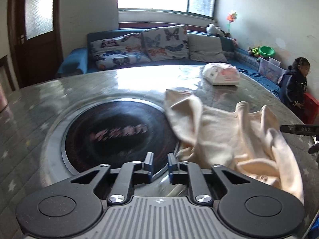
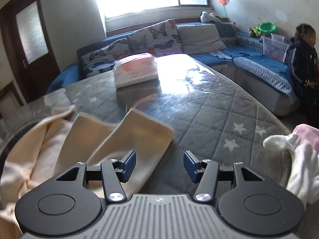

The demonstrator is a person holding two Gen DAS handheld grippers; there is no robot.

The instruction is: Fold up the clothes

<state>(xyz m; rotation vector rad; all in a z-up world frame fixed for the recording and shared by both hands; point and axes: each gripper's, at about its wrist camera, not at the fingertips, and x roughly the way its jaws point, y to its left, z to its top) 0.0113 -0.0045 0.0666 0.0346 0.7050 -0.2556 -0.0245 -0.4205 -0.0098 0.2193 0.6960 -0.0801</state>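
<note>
Cream garment [image 1: 225, 137] lay crumpled and unfolded on the worktop [image 1: 99, 91], partly overlapping the rim of the dark round hotplate inset [image 1: 117, 135] at its centre. In the right wrist view, two flat band-like ends of it [image 2: 123, 137] stretched toward the quilted grey star-print cover [image 2: 229, 119]; no neat fold visible anywhere. Judged: folding barely begun, the cloth needing spreading flat before any crease.

Left tool [image 1: 160, 164] hovered over the hotplate edge, just left of the garment, jaws narrowly parted, nothing between them. Right tool [image 2: 159, 166] stood moderately open and empty, its left pad [image 2: 129, 165] over the garment's near edge, the gap over bare cover.

A second heap, white and pink clothes [image 2: 297, 155], waited at the worktop's right edge, untouched by either tool. Wrapped tissue pack [image 2: 135, 71] sat farther back. Beyond: blue corner sofa [image 2: 259, 57] with butterfly cushions [image 1: 139, 45], a child [image 1: 297, 83] standing at far right.
</note>
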